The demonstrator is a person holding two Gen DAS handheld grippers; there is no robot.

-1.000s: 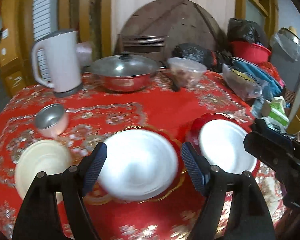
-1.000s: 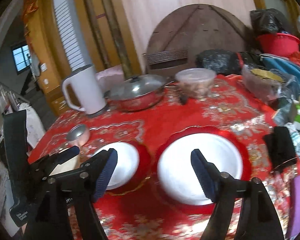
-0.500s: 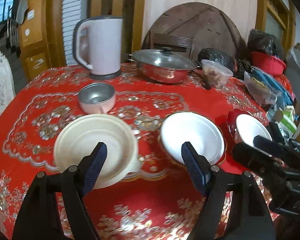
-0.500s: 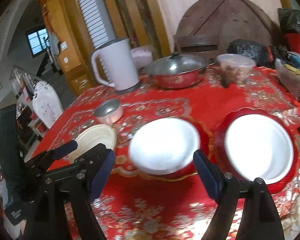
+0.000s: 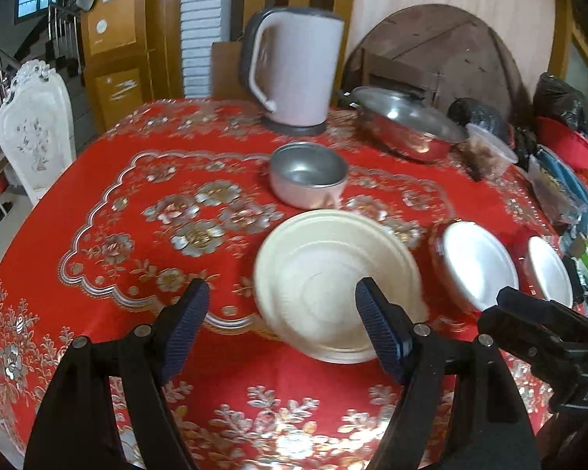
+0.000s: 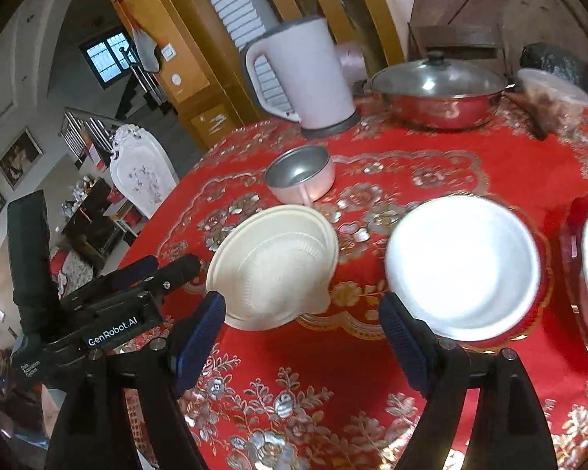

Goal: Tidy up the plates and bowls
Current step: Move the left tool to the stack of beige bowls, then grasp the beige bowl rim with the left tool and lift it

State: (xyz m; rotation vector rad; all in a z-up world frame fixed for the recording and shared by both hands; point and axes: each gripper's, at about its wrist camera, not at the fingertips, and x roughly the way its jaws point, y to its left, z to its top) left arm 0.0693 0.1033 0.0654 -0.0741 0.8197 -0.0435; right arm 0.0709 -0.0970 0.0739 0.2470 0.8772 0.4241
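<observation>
Both tongs are held wide apart over the desk (image 5: 98, 203), with nothing gripped.

The left tongs (image 5: 282, 323) are seen above the near edge of a cream plate (image 5: 333, 286), whose rim lies just inside the right finger. A metal bowl (image 5: 307, 174) is placed just beyond that plate, and a kettle (image 5: 294, 66) and a lidded pan (image 5: 407, 125) are set further back. A white bowl (image 6: 462, 266) on a red plate (image 6: 541, 293) is found ahead of the right tongs (image 6: 302, 323), toward their right finger; the cream plate lies toward their left finger.
</observation>
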